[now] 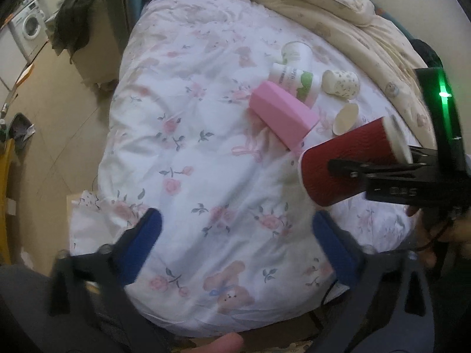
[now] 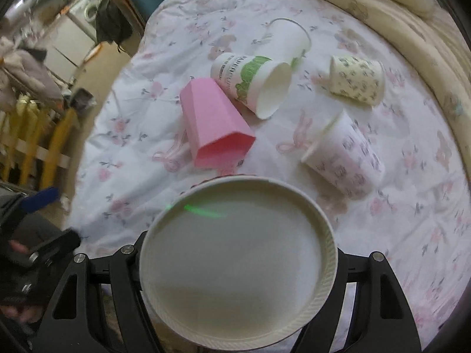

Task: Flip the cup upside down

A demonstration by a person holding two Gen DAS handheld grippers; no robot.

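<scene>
My right gripper (image 1: pixel 332 166) is shut on a dark red paper cup (image 1: pixel 347 164) and holds it sideways above the bed. In the right wrist view the cup's white open mouth (image 2: pixel 238 273) faces the camera between the jaws and fills the lower middle. My left gripper (image 1: pixel 235 235) is open and empty, its blue-padded fingers (image 1: pixel 147 235) over the floral sheet, left of and below the red cup.
Several cups lie tipped on the floral bedsheet (image 1: pixel 191 147): a pink one (image 2: pixel 212 123), a white and green one (image 2: pixel 253 82), a white one behind it (image 2: pixel 288 41), a small flowered one (image 2: pixel 356 79) and a pink-patterned one (image 2: pixel 347 153). A cream duvet (image 1: pixel 338 11) is bunched at the back right.
</scene>
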